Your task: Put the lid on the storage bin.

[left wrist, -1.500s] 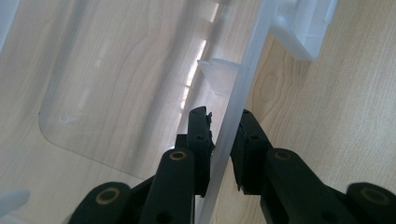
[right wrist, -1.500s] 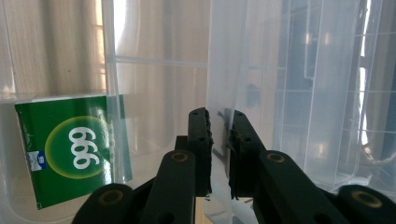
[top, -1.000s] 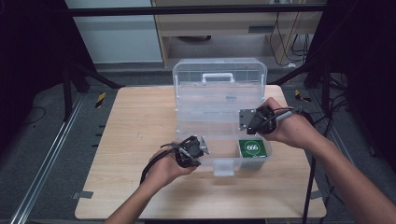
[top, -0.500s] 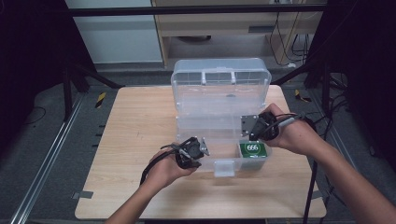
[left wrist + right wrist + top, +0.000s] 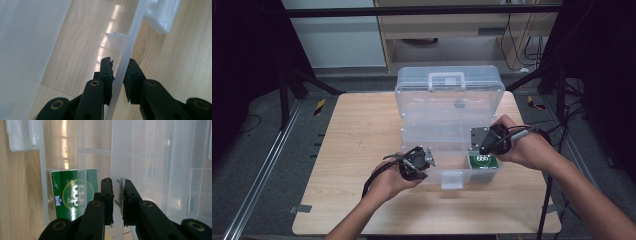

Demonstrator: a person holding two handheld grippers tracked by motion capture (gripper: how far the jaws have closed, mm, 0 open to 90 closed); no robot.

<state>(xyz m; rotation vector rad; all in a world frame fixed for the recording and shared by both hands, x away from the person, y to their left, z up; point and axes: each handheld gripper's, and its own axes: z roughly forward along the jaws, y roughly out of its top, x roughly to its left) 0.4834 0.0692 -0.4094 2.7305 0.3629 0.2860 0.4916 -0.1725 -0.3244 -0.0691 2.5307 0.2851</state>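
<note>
A clear plastic storage box stands on the wooden table with its lid raised at the back. In its front right compartment lies a green pack marked 666, seen through the plastic as the green pack in the right gripper view. My left gripper is at the box's front left, and its jaws are shut on the thin clear front wall. My right gripper hangs above the green pack, shut on a translucent inner wall of the box.
The white front latch hangs at the middle of the box's front, shown as the latch in the left gripper view. A white handle tops the raised lid. Bare wood lies left of the box and along the near edge.
My right gripper has come slightly down and toward the near edge, still holding the clear wall. The left gripper has stayed where it was.
</note>
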